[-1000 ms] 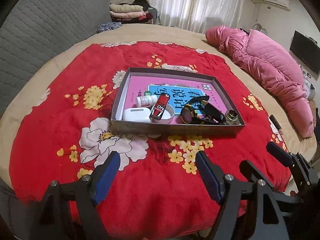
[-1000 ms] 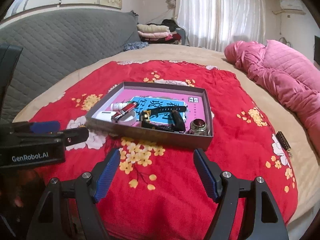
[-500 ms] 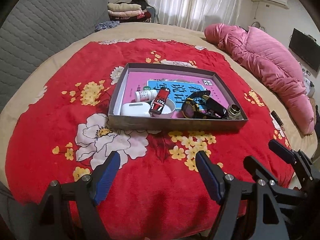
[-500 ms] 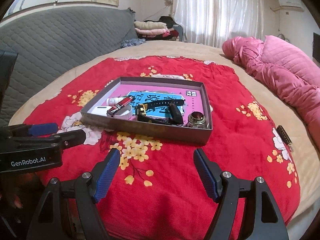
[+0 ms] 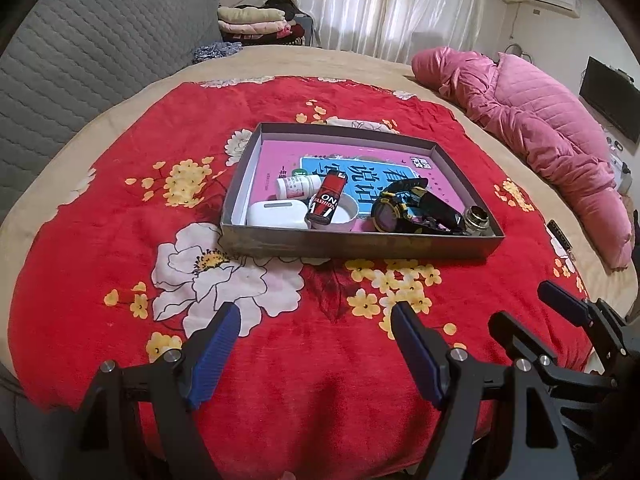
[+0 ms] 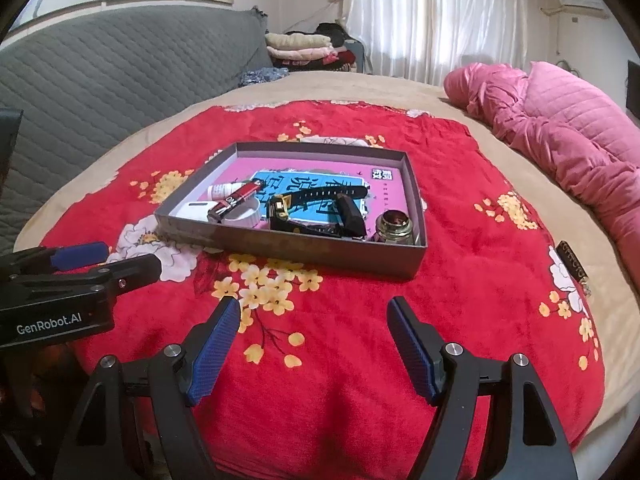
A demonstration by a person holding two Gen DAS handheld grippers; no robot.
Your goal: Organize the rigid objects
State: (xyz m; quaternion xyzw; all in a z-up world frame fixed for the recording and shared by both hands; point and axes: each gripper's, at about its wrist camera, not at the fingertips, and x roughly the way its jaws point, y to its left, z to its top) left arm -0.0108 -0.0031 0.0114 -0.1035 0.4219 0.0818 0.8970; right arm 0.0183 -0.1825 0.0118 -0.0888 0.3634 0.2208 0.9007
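Observation:
A shallow grey box [image 5: 360, 246] [image 6: 304, 246] sits on the red flowered blanket [image 5: 280, 380]. In it lie a pink and blue book [image 5: 360, 160], a white pill bottle [image 5: 298, 186], a red tube [image 5: 329, 196] resting on a white dish [image 5: 344, 216], a white earbud case [image 5: 272, 216], a black and yellow watch [image 5: 404, 210] and a small glass jar [image 5: 475, 218] [image 6: 394, 222]. My left gripper [image 5: 316, 330] is open and empty over the blanket in front of the box. My right gripper [image 6: 314, 322] is open and empty, beside it.
A pink quilt [image 5: 540, 124] lies along the bed's right side. A small dark object [image 6: 573, 258] lies on the bed right of the blanket. A grey padded headboard [image 6: 100, 72] stands at the left. Folded clothes [image 5: 256, 20] are stacked far back.
Both grippers have risen a little and tilted down; the box sits lower and slightly larger in both views. Nothing in the box has moved. Both grippers stay open.

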